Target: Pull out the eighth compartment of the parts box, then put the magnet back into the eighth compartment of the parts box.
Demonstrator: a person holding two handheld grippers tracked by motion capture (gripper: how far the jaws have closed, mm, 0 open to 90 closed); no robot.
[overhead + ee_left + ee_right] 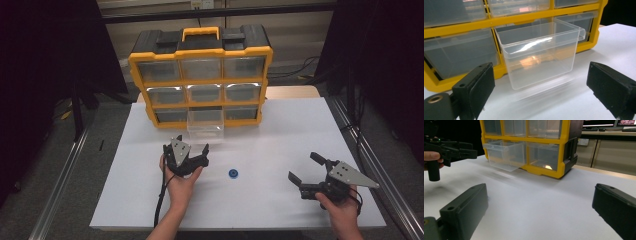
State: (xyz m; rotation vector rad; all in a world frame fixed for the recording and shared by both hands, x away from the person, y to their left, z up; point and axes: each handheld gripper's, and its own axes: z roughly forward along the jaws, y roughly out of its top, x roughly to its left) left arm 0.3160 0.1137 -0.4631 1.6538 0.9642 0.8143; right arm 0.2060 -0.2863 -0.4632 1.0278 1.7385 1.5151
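One clear drawer (205,124) stands pulled out of the bottom row's middle slot in the yellow organizer (201,75), its front wall hanging out over the white table (280,140). From the left gripper (191,150) it lies straight ahead and just a little beyond the jaw tips; in the left gripper view the drawer (539,53) sits centred between the two black jaws, which stand wide apart with nothing between them and touch nothing. The drawer's long axis runs in and out of the cabinet, in line with the way this gripper points, so a straight push or pull along that line is what the next move would seem to call for. Its inside looks empty as far as the clear plastic lets me tell.

Off to the right of the left gripper, and slightly nearer the person, a small blue disc (233,173) lies flat on the table, apart from both tools and roughly between them, though closer to the left one.

The right gripper (306,171) rests well away at the table's right side, jaws spread wide and empty, aimed across toward the organizer (529,145); from it the drawer (504,155) lies far ahead and to the left. The left hand (181,182) is plainly the nearer one to the drawer.
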